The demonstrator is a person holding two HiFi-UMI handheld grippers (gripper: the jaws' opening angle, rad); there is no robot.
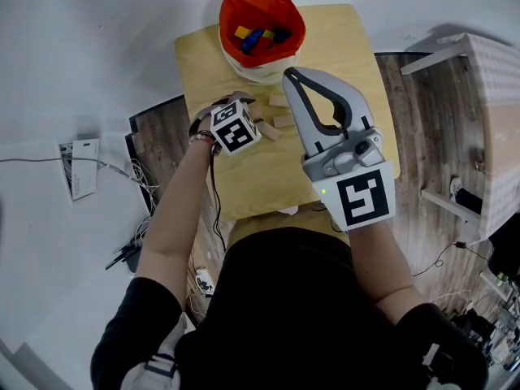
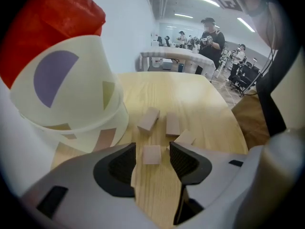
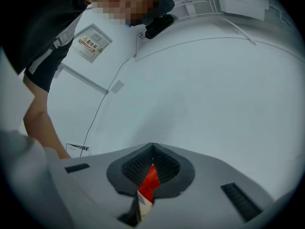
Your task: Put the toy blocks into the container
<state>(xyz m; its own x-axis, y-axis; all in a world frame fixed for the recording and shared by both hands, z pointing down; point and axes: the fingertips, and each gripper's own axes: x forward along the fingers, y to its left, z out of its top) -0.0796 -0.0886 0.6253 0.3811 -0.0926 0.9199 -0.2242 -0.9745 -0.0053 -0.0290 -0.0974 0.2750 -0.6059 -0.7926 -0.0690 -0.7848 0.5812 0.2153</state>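
A red-lined white container [image 1: 262,31] stands at the far end of the small wooden table [image 1: 341,47], with coloured blocks inside. In front of it lie plain wooden blocks [image 1: 282,121]. My left gripper [image 1: 248,112] points steeply down over them. In the left gripper view its jaws [image 2: 152,149] stand open around a small wooden block [image 2: 152,154], with a gap on each side. Three more blocks [image 2: 148,119] lie just beyond, and the container [image 2: 71,94] rises at the left. My right gripper [image 1: 290,75] hovers level above the table, shut [image 3: 152,149] and empty.
A white table [image 1: 479,63] stands at the right. Cables and a sheet of paper [image 1: 80,167] lie on the floor at the left. People stand [image 2: 212,39] far back in the room. The person's body is close to the table's near edge.
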